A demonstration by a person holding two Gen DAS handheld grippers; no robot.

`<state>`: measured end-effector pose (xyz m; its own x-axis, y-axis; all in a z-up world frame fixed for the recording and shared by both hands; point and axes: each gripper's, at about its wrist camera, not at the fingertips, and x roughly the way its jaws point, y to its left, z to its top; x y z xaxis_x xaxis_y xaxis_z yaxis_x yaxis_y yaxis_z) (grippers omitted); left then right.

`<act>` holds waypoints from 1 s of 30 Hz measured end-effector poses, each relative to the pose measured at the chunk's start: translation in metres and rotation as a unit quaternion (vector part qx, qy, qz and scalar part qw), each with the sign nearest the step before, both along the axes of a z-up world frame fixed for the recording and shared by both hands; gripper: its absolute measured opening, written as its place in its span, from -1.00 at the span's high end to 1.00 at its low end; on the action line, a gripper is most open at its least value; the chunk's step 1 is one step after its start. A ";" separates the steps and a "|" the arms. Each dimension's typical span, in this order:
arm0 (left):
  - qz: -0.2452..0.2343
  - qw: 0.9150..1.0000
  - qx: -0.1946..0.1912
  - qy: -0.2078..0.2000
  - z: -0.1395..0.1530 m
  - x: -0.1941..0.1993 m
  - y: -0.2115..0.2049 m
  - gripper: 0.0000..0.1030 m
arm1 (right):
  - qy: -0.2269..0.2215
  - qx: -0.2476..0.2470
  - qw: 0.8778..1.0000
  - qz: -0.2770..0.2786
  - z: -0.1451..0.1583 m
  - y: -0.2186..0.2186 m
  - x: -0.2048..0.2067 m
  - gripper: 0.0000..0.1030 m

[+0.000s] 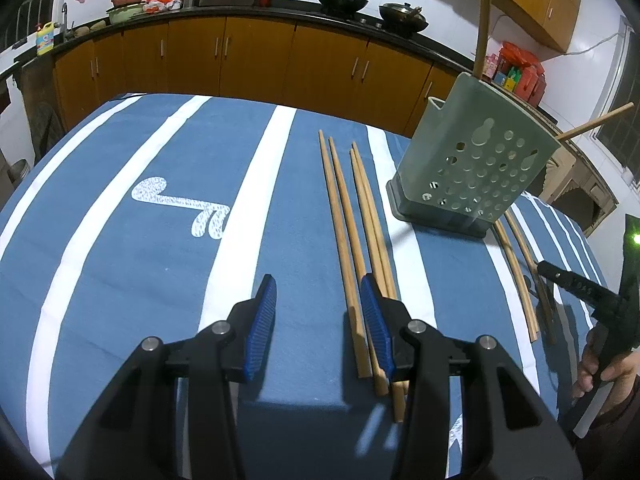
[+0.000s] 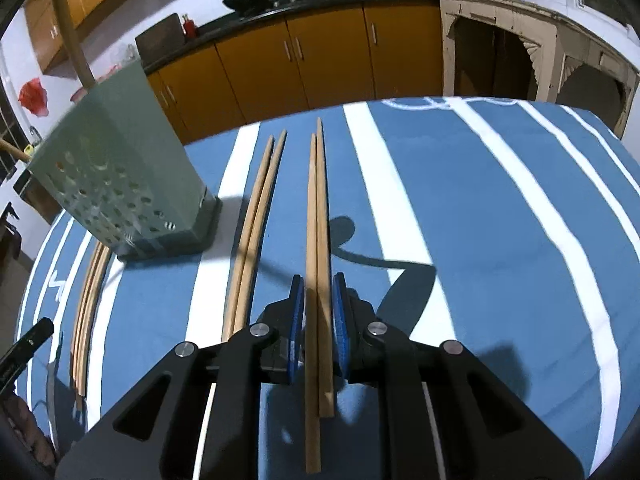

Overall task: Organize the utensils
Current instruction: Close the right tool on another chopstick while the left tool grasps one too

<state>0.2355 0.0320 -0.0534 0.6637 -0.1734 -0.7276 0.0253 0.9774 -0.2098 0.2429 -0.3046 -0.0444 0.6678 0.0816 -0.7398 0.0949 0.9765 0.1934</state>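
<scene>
My right tongs (image 2: 318, 312) sit narrow around one chopstick pair (image 2: 318, 240), left tongs (image 1: 318, 320) wide; holder (image 2: 120, 184) ahead holds two, three pairs remain.

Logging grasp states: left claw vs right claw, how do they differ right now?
The left claw is wide open and empty, beside a chopstick pair; the right claw is nearly closed around another chopstick pair. Whether that pair is gripped or lifted off the tablecloth is unclear. Both have blue pads.
</scene>
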 end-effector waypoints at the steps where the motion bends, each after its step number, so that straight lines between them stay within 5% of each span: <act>1: 0.000 1.000 0.000 0.001 0.000 0.000 0.000 0.14 | 0.004 -0.004 1.000 0.000 0.000 0.000 0.001 0.71; 14: -0.003 1.000 -0.005 0.003 0.000 0.002 -0.002 0.14 | 0.016 -0.047 0.999 0.013 -0.008 0.016 0.003 0.70; 30: -0.005 1.000 -0.004 0.008 -0.003 0.004 -0.003 0.14 | 0.013 -0.017 1.000 -0.020 -0.007 -0.013 0.009 0.72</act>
